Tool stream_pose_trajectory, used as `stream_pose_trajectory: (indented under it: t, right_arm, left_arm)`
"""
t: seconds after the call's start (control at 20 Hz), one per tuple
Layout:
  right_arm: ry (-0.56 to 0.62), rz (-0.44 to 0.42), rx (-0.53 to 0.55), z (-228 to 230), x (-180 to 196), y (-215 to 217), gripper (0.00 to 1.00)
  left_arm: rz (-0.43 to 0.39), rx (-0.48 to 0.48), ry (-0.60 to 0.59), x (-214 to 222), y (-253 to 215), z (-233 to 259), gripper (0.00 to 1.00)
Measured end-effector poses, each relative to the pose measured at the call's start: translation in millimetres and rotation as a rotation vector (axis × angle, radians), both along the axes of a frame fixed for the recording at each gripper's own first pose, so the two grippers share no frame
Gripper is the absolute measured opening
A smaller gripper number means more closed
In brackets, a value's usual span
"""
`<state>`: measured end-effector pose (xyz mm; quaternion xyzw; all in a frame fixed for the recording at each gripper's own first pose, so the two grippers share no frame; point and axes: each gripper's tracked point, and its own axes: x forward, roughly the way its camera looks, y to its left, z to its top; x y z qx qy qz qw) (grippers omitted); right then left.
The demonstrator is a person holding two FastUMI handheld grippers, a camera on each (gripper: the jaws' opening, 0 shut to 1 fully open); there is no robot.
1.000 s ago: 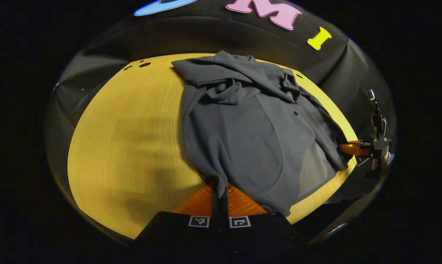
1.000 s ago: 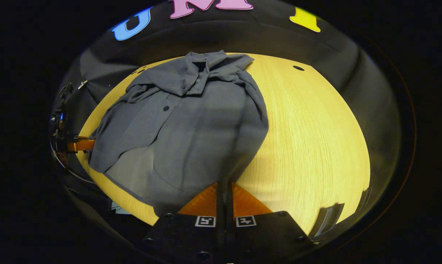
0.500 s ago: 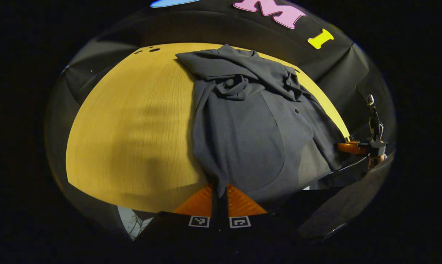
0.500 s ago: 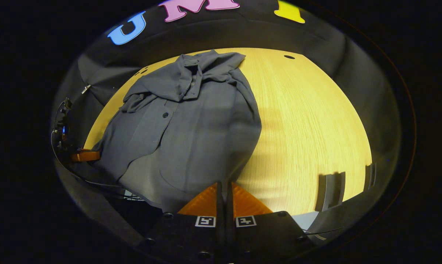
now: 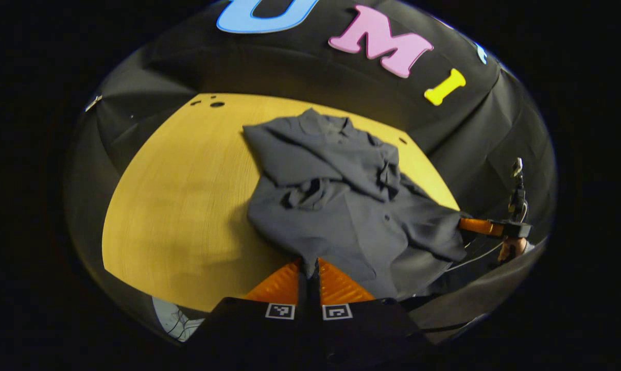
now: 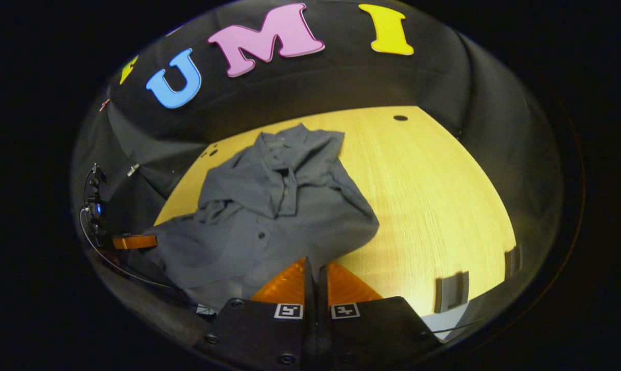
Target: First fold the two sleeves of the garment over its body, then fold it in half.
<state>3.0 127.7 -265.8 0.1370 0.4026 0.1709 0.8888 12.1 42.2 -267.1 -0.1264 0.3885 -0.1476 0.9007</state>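
Note:
A dark grey button shirt [image 5: 341,201] lies on the yellow wooden table [image 5: 176,196], collar at the far side, both sleeves folded over its body. Its near hem is lifted off the table between the two grippers. My left gripper [image 5: 309,264] is shut on one hem corner. My right gripper [image 6: 314,263] is shut on the other hem corner, and the shirt [image 6: 274,216] spreads away from it towards the collar. The right gripper [image 5: 478,225] also shows at the right of the left gripper view, the left gripper [image 6: 135,241] at the left of the right gripper view.
The table's near edge [image 5: 151,293] runs just below my left fingers. Small round holes [image 5: 217,104] sit in the far left corner of the table, another hole [image 6: 400,118] at the far right. A hand [image 5: 511,248] holds the other gripper.
Both grippers have risen and moved forward with the hem, so the lower part of the shirt is off the table and the shirt looks shorter.

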Motion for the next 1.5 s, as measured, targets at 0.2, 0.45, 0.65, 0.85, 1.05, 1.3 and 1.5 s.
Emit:
stream_pose_trajectory:
  t: [0.2,0.45,0.65,0.85,1.05,1.3,1.5]
  right_arm:
    - [-0.11,-0.042,0.063,46.8,51.0,7.5,0.05]
    - [-0.237,-0.059,0.073,89.2,117.2,10.9,0.05]
    - [-0.296,-0.054,0.047,100.5,162.9,18.4,0.05]
    - [-0.307,-0.069,0.021,91.4,207.8,25.1,0.05]
    - [-0.305,-0.078,-0.003,70.4,251.9,26.7,0.05]
    - [-0.283,-0.058,-0.037,31.8,302.1,32.4,0.0]
    - [-0.257,-0.049,-0.067,-10.2,334.5,31.4,0.05]
  left_arm:
    - [0.012,-0.019,-0.126,49.5,-2.8,55.3,0.06]
    - [0.026,0.002,-0.237,98.2,9.9,93.8,0.05]
    - [0.053,-0.012,-0.294,146.4,8.7,108.2,0.05]
    - [0.079,-0.002,-0.301,191.6,17.5,102.8,0.05]
    - [0.117,0.024,-0.29,236.6,35.1,84.5,0.05]
    - [0.121,0.058,-0.266,290.9,35.8,50.7,0.05]
    - [0.114,0.083,-0.263,340.3,29.0,21.9,0.05]
